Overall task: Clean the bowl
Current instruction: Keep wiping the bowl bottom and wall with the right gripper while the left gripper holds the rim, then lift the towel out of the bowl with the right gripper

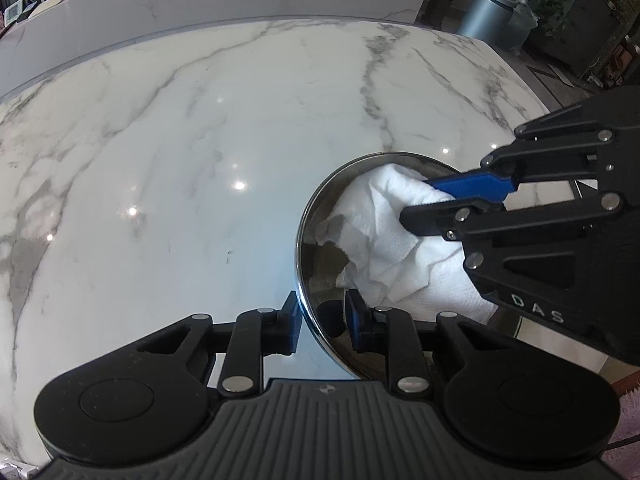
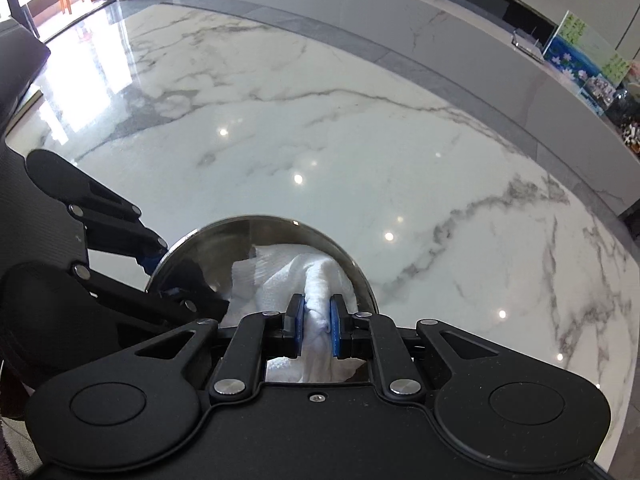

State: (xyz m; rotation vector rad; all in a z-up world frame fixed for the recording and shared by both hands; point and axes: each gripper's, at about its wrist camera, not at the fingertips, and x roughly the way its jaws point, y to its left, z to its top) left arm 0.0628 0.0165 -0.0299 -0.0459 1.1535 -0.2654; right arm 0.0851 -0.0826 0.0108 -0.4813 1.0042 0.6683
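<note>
A shiny steel bowl [image 1: 310, 216] stands on the white marble table [image 1: 180, 160]. My left gripper [image 1: 324, 320] straddles the bowl's near rim, one blue pad outside and one inside, shut on it. In the right wrist view the same gripper [image 2: 168, 272] comes in from the left over the bowl [image 2: 224, 240]. A crumpled white cloth [image 1: 380, 232] fills the inside of the bowl. My right gripper [image 2: 316, 322] is shut on a fold of that cloth [image 2: 288, 276], pointing steeply down into the bowl. From the left wrist it shows as a black gripper [image 1: 416, 200] reaching in from the right.
The marble tabletop [image 2: 320, 140] stretches far beyond the bowl. A raised grey counter [image 2: 480, 52] runs along the back with a picture stand [image 2: 580, 52]. A metal bin [image 1: 488, 12] and plants stand past the table's far right corner. Pink fluffy fabric [image 1: 628, 404] lies at the lower right.
</note>
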